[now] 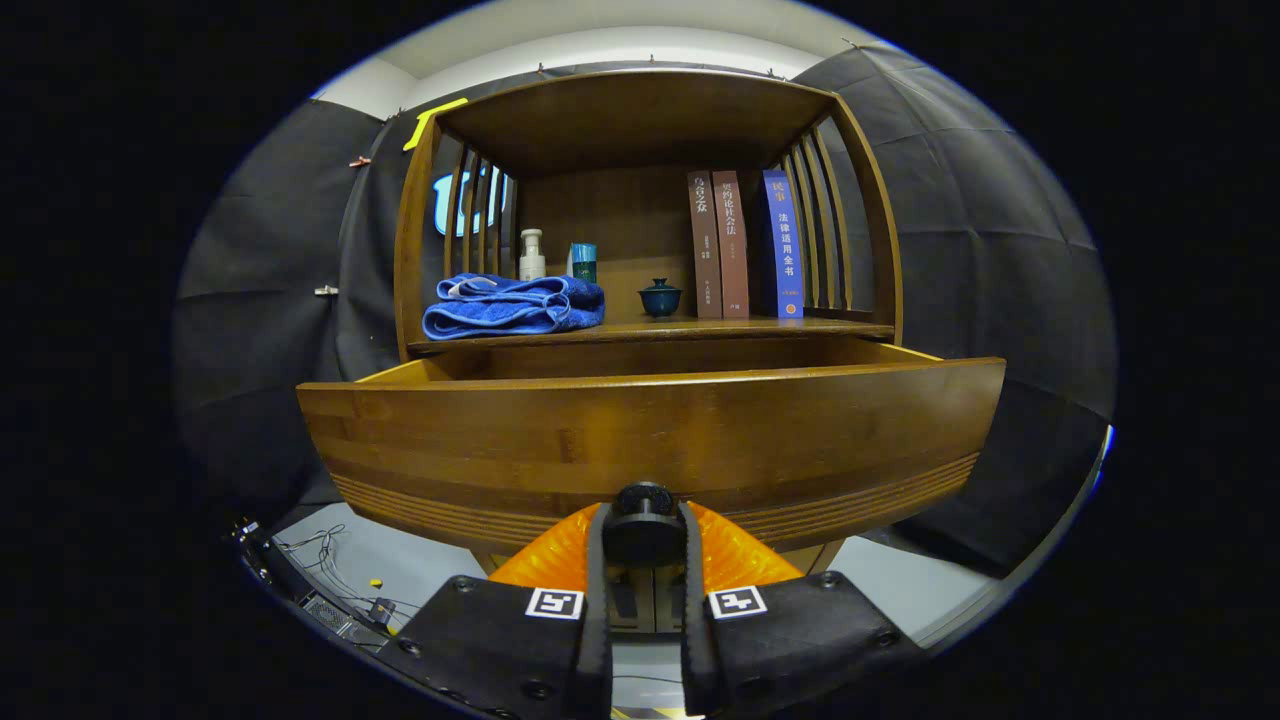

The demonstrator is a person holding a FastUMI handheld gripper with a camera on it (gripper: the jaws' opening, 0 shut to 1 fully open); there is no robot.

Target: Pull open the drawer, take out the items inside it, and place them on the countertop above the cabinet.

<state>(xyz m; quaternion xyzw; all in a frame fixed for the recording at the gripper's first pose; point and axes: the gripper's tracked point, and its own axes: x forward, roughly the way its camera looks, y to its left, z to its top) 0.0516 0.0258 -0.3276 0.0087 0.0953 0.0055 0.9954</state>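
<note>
Gripper (645, 535) level, fingers clamped on drawer knob (645, 500).

Dim booth, soft light from above, sharp focus, strong fisheye bending toward the edges.

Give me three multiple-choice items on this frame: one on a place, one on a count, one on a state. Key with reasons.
1. Where does the blue towel lie?
A. inside the drawer
B. on the countertop, beside the white bottle
C. on the floor

2. How many books stand on the countertop?
A. one
B. three
C. five

3. What is the drawer's state?
A. pulled out
B. fully closed
C. removed from the cabinet

Key: 1 B, the towel rests on the countertop in front of the white bottle. 2 B, two brown spines and one blue. 3 A, its front stands forward of the cabinet, the gripper closed on the knob.
</note>
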